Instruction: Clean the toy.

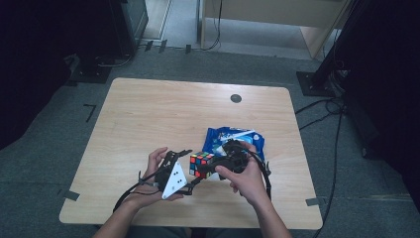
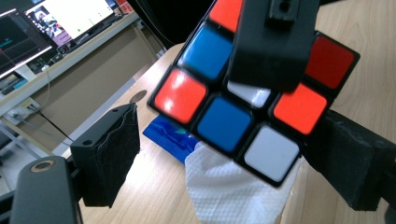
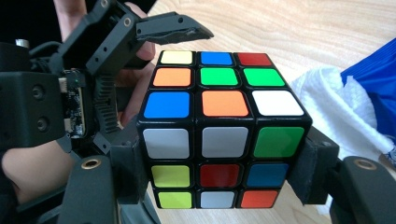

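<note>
The right gripper [image 3: 219, 186] clamps the puzzle cube [image 3: 219, 126] by its lower layer, holding it just above the counter [image 1: 148, 124]. The left gripper [image 2: 233, 154] stands open around the cube's far side, its fingers [image 2: 112, 154] not touching. If the left closes off-centre and twists, the cube could slip from the right's narrow hold or jam mid-turn. Beyond lie a white tissue [image 3: 336, 102] and blue packet [image 1: 233, 139], its print too small to read; the cube's underside is hidden.

You find nothing legible here: the print on the blue packet [image 1: 233, 137] at the cube's [image 1: 200, 164] one o'clock is too blurred.
</note>
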`<state>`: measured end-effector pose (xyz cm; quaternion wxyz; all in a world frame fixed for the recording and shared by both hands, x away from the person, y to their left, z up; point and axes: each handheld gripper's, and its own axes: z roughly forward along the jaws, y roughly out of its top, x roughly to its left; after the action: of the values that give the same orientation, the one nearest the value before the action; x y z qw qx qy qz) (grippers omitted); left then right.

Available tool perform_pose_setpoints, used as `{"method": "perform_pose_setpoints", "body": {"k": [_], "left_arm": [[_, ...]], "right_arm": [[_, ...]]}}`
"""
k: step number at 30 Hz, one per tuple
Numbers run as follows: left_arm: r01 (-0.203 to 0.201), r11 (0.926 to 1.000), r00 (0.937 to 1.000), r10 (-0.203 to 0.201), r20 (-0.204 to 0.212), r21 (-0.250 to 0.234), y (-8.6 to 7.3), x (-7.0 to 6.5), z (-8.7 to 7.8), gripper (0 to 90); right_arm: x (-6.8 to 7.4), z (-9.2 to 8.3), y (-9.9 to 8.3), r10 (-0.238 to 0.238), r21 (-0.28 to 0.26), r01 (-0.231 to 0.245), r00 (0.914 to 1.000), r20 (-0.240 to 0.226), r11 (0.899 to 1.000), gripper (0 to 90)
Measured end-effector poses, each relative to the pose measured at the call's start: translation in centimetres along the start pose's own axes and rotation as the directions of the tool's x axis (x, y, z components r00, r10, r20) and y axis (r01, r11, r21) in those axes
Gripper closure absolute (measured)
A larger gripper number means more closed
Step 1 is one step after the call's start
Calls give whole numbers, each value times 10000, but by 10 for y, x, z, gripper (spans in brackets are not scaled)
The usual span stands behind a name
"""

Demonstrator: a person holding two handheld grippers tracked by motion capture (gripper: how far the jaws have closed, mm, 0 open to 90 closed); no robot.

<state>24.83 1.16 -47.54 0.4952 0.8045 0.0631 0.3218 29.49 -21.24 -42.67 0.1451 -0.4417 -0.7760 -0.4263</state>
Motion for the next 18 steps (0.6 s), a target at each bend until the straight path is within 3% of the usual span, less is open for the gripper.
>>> {"method": "perform_pose_setpoints", "body": {"k": [11, 18], "left_arm": [[-217, 9997, 9993, 215, 302, 81, 0, -7, 3, 140], [-428, 9990, 9968, 419, 675, 114, 2, -13, 4, 276]], "right_arm": [[1, 4, -1, -143, 595, 135, 9998, 132, 9981, 344], [2, 6, -2, -384, 908, 360, 9990, 243, 9952, 343]]}}
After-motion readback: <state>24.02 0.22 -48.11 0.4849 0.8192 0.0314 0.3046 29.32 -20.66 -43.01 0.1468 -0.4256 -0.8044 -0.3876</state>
